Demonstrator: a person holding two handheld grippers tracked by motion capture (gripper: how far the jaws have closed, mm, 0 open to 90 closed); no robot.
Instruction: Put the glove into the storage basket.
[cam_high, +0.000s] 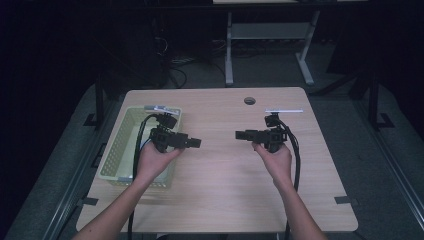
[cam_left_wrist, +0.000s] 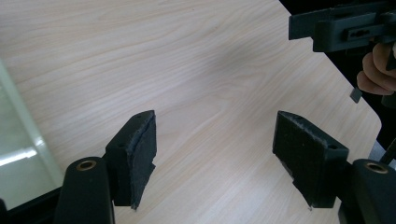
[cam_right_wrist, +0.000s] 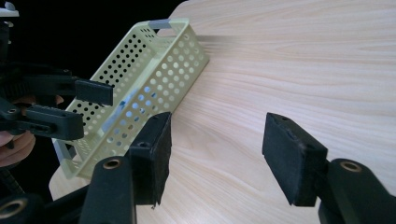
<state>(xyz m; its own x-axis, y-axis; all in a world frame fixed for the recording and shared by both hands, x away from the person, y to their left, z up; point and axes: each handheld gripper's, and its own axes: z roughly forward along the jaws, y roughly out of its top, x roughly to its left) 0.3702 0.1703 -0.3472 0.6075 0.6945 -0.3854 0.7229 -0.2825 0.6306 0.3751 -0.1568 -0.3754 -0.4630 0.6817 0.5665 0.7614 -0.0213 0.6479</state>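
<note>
Two black hand-held grippers hover over a light wooden table (cam_high: 225, 175), pointing at each other across its middle. My left gripper (cam_high: 196, 143) sits just right of a pale green perforated basket (cam_high: 111, 150); in its own view its jaws (cam_left_wrist: 215, 123) stand open with bare wood between them. My right gripper (cam_high: 239, 134) is a short gap away, and its jaws (cam_right_wrist: 218, 120) are open over bare wood too. The right gripper view shows the basket (cam_right_wrist: 154, 70) with something blue behind its holes, and the left gripper (cam_right_wrist: 88, 109) beside it. The right gripper (cam_left_wrist: 303, 28) appears at the top right of the left gripper view.
A round cable hole (cam_high: 249, 100) lies near the table's far edge. Grey tape marks (cam_high: 284, 111) sit on the table behind the right gripper. A white-framed desk (cam_high: 270, 35) stands beyond, on a dark floor. Cables trail from both grippers toward the near edge.
</note>
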